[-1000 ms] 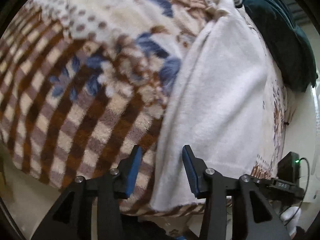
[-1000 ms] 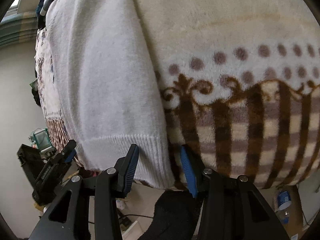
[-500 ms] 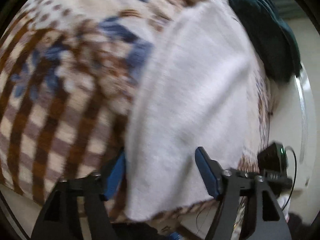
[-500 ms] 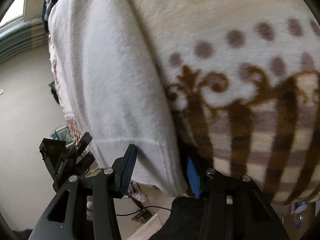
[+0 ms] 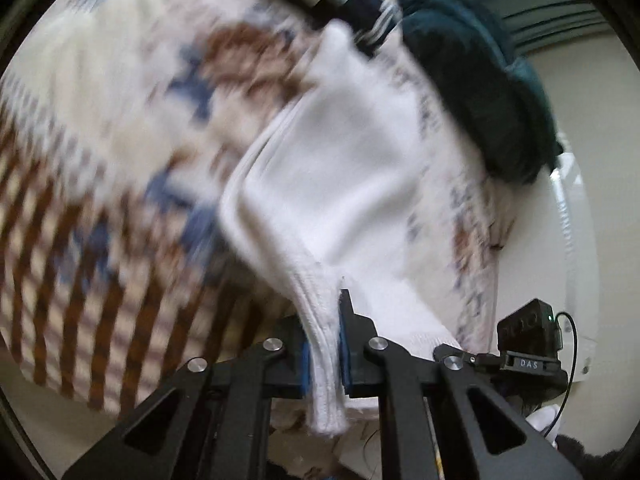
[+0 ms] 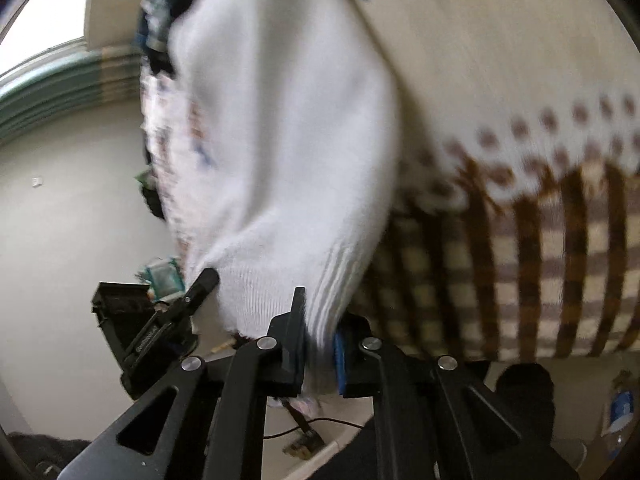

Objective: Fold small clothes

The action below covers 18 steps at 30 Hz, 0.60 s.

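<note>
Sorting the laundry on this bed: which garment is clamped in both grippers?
The white knit garment: its ribbed hem is pinched by both grippers, unlike the dark teal garment lying untouched beyond it.

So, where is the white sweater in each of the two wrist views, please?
Left wrist view: the white sweater fills the centre, its ribbed hem clamped in the left gripper.
Right wrist view: it runs centre-left, its hem clamped in the right gripper.
Shared landmark: the brown-checked blanket under it.
</note>
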Each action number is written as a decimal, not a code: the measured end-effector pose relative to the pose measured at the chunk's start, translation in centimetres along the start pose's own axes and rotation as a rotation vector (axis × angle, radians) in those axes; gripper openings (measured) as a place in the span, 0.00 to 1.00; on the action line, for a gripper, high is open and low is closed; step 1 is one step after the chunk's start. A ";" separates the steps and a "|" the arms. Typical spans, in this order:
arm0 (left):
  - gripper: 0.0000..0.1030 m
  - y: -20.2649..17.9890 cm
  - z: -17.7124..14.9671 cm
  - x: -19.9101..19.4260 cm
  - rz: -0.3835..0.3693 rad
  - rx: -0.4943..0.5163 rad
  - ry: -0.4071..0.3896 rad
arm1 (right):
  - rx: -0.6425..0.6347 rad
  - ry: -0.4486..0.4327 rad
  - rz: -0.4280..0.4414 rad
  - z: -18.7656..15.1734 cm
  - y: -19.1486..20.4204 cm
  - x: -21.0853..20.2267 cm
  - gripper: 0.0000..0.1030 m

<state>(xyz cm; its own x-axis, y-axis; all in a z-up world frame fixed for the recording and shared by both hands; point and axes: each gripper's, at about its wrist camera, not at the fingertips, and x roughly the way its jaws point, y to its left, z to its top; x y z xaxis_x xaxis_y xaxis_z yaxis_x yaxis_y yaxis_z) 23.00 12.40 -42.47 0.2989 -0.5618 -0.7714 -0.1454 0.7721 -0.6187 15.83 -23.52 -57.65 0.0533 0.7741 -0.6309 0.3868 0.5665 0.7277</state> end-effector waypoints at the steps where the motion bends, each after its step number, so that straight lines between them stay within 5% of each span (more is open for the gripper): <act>1: 0.08 -0.8 1.3 -0.3 -0.028 0.000 -0.015 | -0.009 -0.022 0.010 0.4 1.2 -1.0 0.11; 8: 0.08 -5.4 14.0 0.3 -0.090 0.098 -0.105 | -0.107 -0.234 0.051 7.2 10.8 -7.1 0.11; 14: 0.09 -7.0 24.8 6.3 -0.063 0.072 -0.115 | -0.138 -0.374 0.026 18.8 16.1 -9.3 0.11; 18: 0.12 -4.9 30.3 12.7 -0.056 -0.036 -0.026 | -0.150 -0.388 -0.034 27.5 17.8 -8.6 0.11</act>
<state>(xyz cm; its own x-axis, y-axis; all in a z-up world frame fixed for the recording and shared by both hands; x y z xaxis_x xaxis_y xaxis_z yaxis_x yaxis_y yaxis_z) 56.05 10.48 -44.77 0.3316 -0.5954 -0.7318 -0.1611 0.7285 -0.6658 47.58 -27.85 -46.67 0.3972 0.6061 -0.6891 0.2574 0.6471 0.7176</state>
